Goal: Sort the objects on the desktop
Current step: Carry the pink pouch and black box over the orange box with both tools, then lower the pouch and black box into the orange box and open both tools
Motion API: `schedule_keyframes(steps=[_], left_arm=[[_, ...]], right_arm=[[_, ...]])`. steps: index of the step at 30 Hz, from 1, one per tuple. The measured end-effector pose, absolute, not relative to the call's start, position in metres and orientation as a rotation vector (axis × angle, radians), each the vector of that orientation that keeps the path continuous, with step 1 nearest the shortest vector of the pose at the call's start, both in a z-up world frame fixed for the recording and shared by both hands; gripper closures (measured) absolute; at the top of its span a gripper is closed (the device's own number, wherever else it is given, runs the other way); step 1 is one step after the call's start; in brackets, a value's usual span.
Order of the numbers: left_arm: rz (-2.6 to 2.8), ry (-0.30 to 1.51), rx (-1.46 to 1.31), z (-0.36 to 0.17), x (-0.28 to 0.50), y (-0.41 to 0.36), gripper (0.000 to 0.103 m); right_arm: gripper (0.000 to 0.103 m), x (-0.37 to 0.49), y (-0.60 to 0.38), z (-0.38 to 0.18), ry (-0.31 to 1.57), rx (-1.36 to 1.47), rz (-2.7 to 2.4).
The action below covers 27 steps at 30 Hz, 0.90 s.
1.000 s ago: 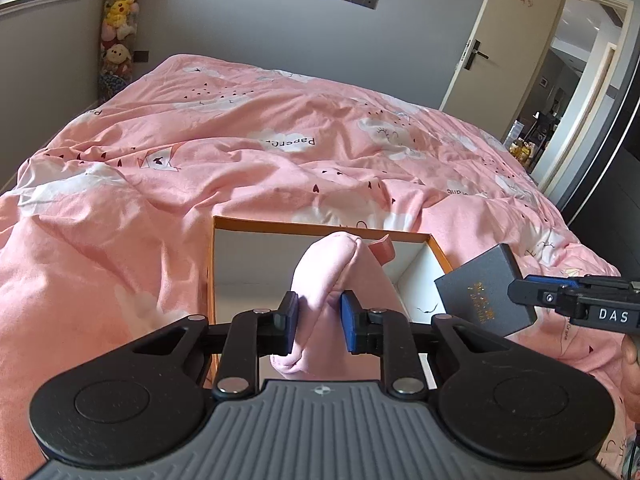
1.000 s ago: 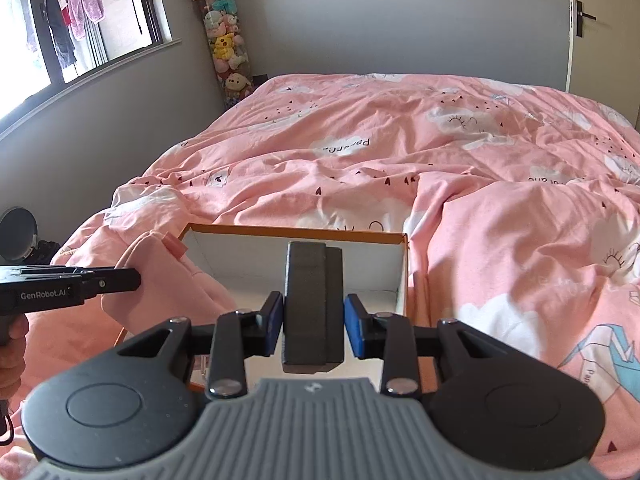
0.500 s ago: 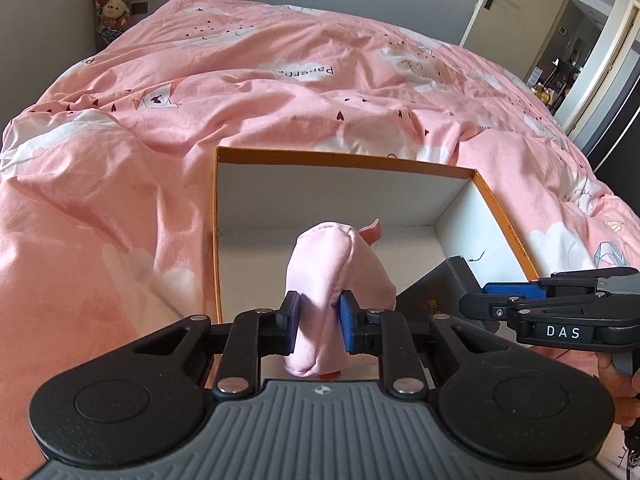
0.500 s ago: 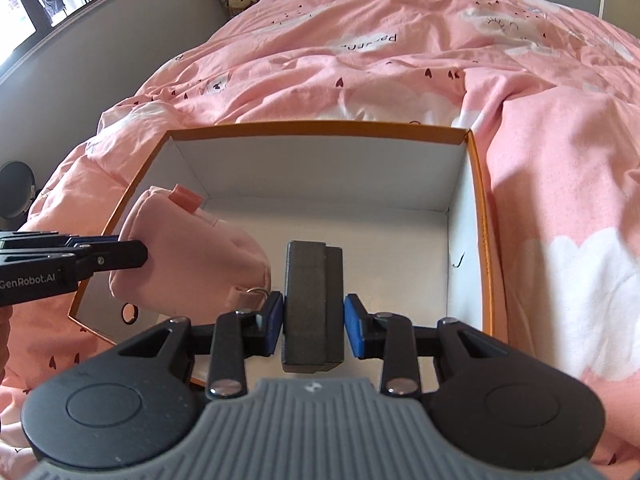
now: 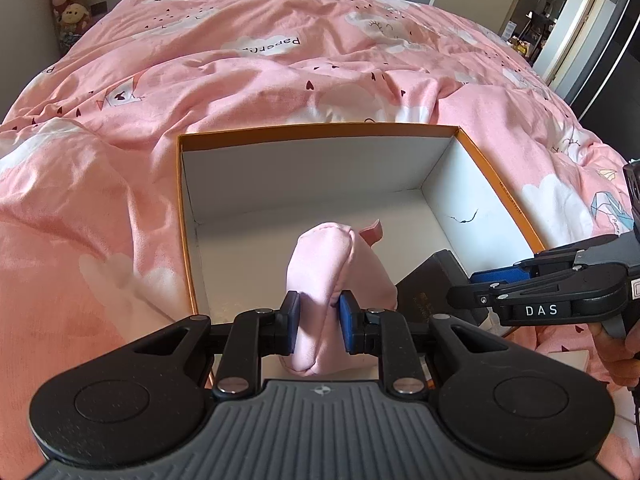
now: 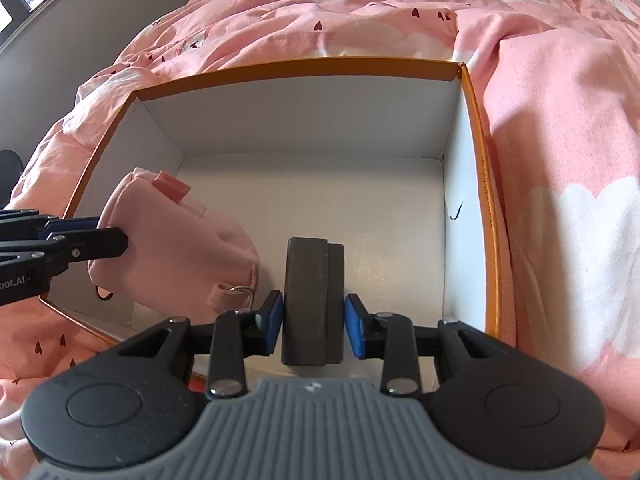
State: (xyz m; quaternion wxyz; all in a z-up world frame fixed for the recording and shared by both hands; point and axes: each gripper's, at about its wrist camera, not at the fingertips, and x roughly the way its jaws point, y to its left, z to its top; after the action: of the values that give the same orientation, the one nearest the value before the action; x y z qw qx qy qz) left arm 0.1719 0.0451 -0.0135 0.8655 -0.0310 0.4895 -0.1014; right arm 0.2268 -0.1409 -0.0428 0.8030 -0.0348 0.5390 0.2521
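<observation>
Left wrist view: the left gripper (image 5: 319, 322) pinches a soft pink fabric pouch (image 5: 332, 264) over the orange-rimmed white cardboard box (image 5: 320, 130) on the pink quilt (image 5: 240, 60). Beside it, the right gripper (image 6: 314, 322) clamps a small black rectangular case (image 6: 314, 300) inside that box.

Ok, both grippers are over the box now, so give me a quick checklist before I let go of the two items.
1. Left gripper shut on the pink pouch: ok.
2. Right gripper shut on the black case: ok.
3. Both items inside the rim of the orange box: ok, both hang within its walls.
4. Box floor free under the black case: ok, bare white floor ahead of it.
5. Pouch and case apart: ok in the right wrist view, though the pouch's metal ring sits close to the right gripper.
6. Items resting on the floor: cannot tell.
</observation>
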Motion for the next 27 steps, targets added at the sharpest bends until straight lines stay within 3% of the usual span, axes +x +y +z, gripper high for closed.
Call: schedule_keyframes(steps=[14,17,27], left_arm=[[-0.311,1.08,0.08,-0.017,0.183,0.029,0.079],[-0.341,1.093,0.115,-0.019,0.186,0.023,0.079],[-0.445,1.124,0.173,-0.026,0.201,0.01,0.079]], right_arm=[[0.064,0.236,-0.132,-0.036,1.104,-0.268,0.548],[0.058,0.242,-0.118,-0.043,1.103,-0.321,0.58],[0.062,0.258,-0.099,-0.072,1.145,-0.445,0.612]])
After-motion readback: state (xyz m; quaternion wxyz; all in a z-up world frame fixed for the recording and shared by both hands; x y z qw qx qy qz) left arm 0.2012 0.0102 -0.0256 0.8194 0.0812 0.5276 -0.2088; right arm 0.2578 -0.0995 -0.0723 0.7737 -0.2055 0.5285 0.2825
